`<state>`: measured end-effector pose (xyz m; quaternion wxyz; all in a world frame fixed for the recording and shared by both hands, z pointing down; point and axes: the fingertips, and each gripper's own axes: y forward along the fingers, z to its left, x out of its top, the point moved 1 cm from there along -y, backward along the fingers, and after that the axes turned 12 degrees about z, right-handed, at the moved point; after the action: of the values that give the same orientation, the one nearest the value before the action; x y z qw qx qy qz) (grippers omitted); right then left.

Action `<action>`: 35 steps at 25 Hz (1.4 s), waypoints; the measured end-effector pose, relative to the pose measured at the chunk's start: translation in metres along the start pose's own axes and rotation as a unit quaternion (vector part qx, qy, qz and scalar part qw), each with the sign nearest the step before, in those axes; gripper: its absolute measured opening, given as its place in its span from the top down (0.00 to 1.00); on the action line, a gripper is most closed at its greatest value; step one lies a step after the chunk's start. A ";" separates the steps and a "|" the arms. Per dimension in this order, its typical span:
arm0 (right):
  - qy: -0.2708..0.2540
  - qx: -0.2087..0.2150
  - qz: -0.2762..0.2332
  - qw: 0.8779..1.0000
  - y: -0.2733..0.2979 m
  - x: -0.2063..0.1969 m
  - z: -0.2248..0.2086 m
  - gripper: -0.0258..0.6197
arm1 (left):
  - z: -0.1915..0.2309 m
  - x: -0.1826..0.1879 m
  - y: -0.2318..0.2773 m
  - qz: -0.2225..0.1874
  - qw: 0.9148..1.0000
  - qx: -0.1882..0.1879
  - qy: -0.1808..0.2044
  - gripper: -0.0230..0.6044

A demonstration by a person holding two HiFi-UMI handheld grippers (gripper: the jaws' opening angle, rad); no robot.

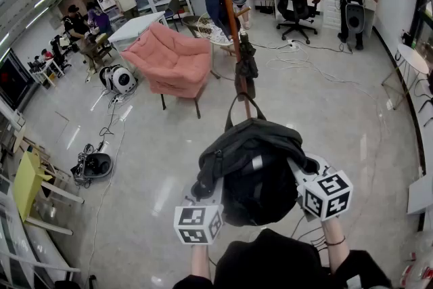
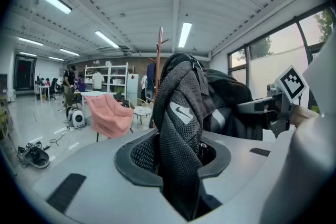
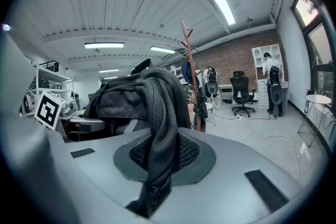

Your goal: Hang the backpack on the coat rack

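Just near of the coat rack [image 1: 229,17], the backpack [image 1: 254,172] is held up off the floor. The left gripper [image 2: 176,162] is clamped on one mesh strap and the right gripper [image 3: 156,165] on the other. Raise evenly and bring the top loop [image 1: 245,108] over a peg. I can't make out which peg is free, and the bag hides the rack's base.

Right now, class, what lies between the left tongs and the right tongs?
The black backpack, as the head view shows. The left tongs and the right tongs each clamp it, one on either side.
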<state>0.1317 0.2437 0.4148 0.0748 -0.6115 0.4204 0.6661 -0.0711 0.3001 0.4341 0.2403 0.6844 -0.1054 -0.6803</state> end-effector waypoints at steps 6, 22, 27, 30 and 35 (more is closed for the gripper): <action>0.002 0.000 0.003 1.000 -0.004 -0.002 0.000 0.90 | -0.002 -0.001 -0.001 0.004 1.000 0.001 -0.001 0.74; 0.024 0.039 0.008 0.999 0.015 0.006 -0.028 0.90 | -0.009 0.003 0.023 0.018 0.999 0.027 -0.016 0.74; 0.030 0.045 0.013 0.998 0.029 0.011 -0.035 0.90 | -0.004 0.002 0.035 0.031 0.999 0.028 -0.026 0.74; 0.034 0.044 0.022 0.998 0.048 0.013 -0.042 0.90 | 0.006 0.003 0.052 0.039 0.998 0.030 -0.029 0.74; 0.048 0.041 0.034 0.997 0.079 0.017 -0.059 0.90 | 0.021 0.008 0.086 0.054 0.998 0.023 -0.028 0.74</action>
<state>0.1235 0.1477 0.4431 0.0574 -0.6245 0.4711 0.6203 -0.0752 0.2182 0.4683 0.2578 0.6635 -0.1647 -0.6828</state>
